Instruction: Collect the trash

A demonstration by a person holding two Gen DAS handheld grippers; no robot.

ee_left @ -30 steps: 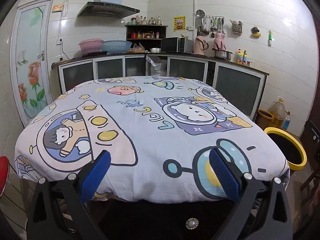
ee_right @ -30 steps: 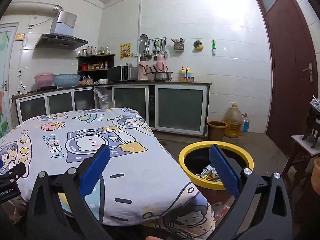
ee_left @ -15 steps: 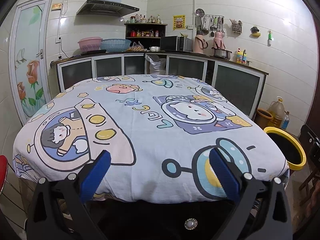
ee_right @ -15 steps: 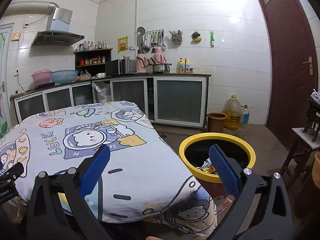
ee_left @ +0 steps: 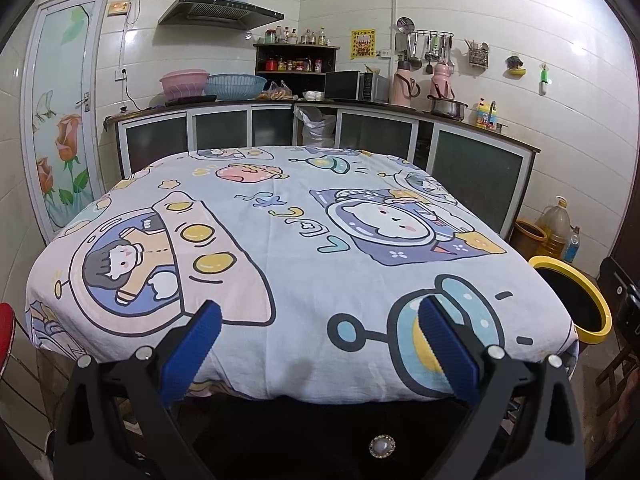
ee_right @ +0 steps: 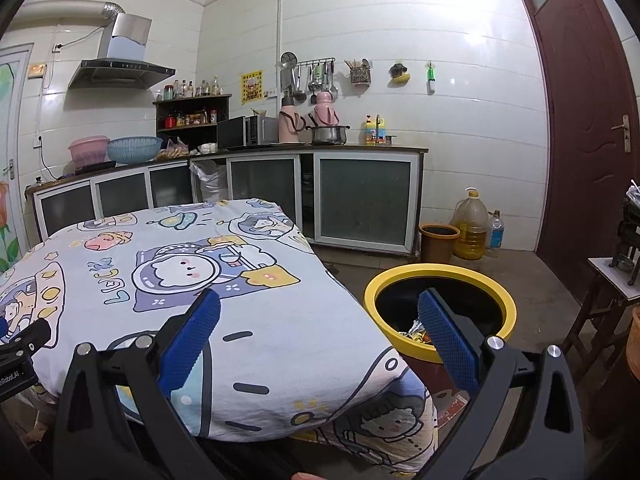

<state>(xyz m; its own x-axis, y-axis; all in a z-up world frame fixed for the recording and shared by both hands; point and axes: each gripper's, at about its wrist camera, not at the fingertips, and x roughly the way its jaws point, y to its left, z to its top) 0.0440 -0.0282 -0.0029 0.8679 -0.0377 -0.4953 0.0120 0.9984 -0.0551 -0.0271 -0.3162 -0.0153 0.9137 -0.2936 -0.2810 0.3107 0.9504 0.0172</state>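
A yellow-rimmed black trash bin (ee_right: 440, 276) stands on the floor right of the table, with crumpled wrappers (ee_right: 416, 330) in its bottom. It also shows in the left wrist view (ee_left: 576, 280). The table carries a cartoon-print cloth (ee_left: 280, 232), also in the right wrist view (ee_right: 168, 276); I see no trash on it. My left gripper (ee_left: 318, 316) is open and empty at the table's near edge. My right gripper (ee_right: 318, 316) is open and empty, over the table's near right corner, its right finger in front of the bin.
Kitchen counters with glass-front cabinets (ee_left: 360, 136) run behind the table. A brown pot (ee_right: 439, 240), an oil jug (ee_right: 472, 224) and a bottle (ee_right: 495, 230) stand by the wall. A brown door (ee_right: 588, 120) and a small wooden stool (ee_right: 608, 300) are at right. A red seat (ee_left: 5, 328) is at left.
Both grippers have drifted slightly; the views shifted a little lower and back from the table. Both stay open and empty.
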